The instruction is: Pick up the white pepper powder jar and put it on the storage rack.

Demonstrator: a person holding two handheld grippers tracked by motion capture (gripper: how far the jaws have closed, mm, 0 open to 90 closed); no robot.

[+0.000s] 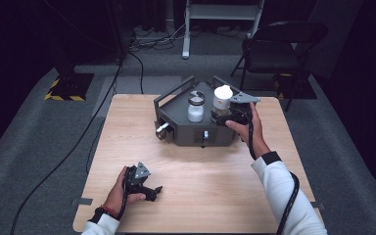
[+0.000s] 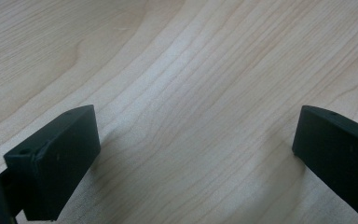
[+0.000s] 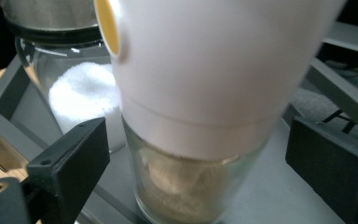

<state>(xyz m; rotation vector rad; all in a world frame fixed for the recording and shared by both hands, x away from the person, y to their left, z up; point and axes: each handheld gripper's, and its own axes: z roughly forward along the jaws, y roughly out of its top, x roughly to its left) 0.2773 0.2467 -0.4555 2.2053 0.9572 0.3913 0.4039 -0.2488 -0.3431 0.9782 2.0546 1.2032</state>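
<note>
Two grippers noted: left gripper (image 1: 149, 192) rests near the table's (image 1: 127, 127) front-left corner, jaws apart on bare wood; right gripper (image 3: 196, 163) stands open around the white-capped jar (image 3: 200, 93), pads clear of the glass. Advice: withdraw straight back, avoiding the sugar jar (image 1: 196, 107) beside it on the grey tray (image 1: 186, 134) at the far edge

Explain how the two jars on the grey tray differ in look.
The white-capped jar has a tall white top and brownish contents; the glass jar has a dark metal lid and white grains. The white-capped jar stands between the right gripper's open jaws; the glass jar stands beside. Both rest upright on the tray.
</note>
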